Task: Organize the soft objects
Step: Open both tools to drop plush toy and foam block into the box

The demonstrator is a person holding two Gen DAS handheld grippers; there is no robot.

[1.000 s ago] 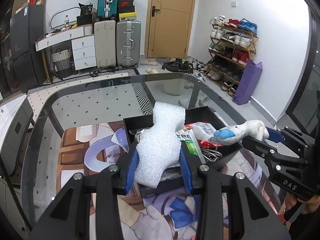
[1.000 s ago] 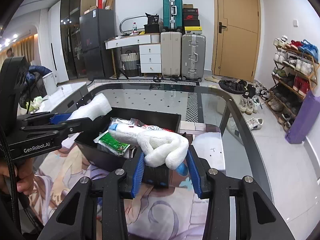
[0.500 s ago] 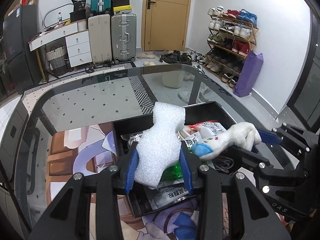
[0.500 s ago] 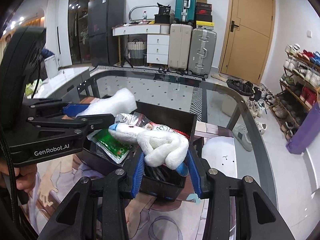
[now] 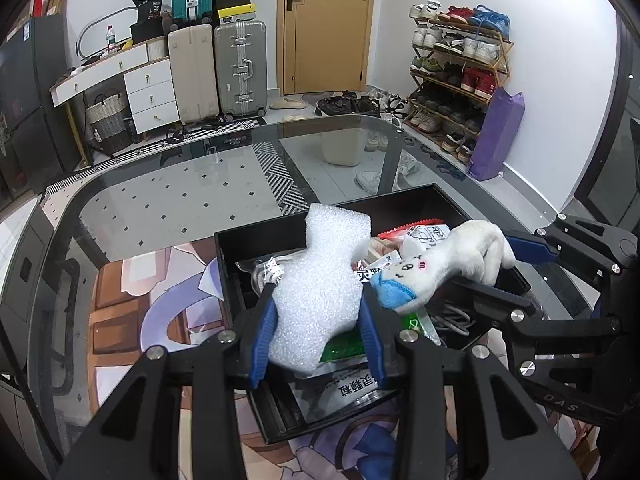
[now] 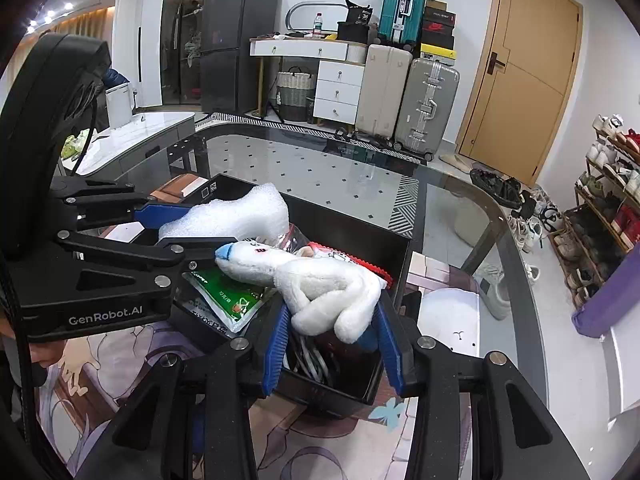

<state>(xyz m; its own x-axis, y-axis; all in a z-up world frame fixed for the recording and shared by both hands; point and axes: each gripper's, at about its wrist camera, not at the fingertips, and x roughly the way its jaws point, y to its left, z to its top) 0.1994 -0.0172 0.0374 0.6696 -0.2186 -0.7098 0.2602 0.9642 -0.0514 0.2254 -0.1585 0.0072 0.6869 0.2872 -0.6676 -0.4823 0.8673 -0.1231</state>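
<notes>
Two grippers, both loaded, both poised over one black bin [image 5: 256, 240]. Left gripper [image 5: 318, 340]: clamped on a white foam piece [image 5: 320, 280], blue pads [image 5: 262, 336] pinching its lower half so the upper part stands free above the bin's near-left corner. Right gripper [image 6: 332, 344]: clamped on a white plush toy [image 6: 320, 288], gripped at the bunched limbs, blue-tipped head jutting toward the left gripper, almost touching its finger. Both tilted downward, held just above the contents rather than resting on them; apparently lined up for release into the bin. Bin contents: green packet [image 6: 224, 292], printed pouches [image 5: 348, 388], grey cables [image 6: 312, 356]. Bin seated on a printed mat [image 5: 132, 320] atop a glass table [image 5: 180, 200]. Beyond: suitcases [image 5: 236, 68], shoe rack [image 5: 456, 76], door [image 5: 328, 24].
</notes>
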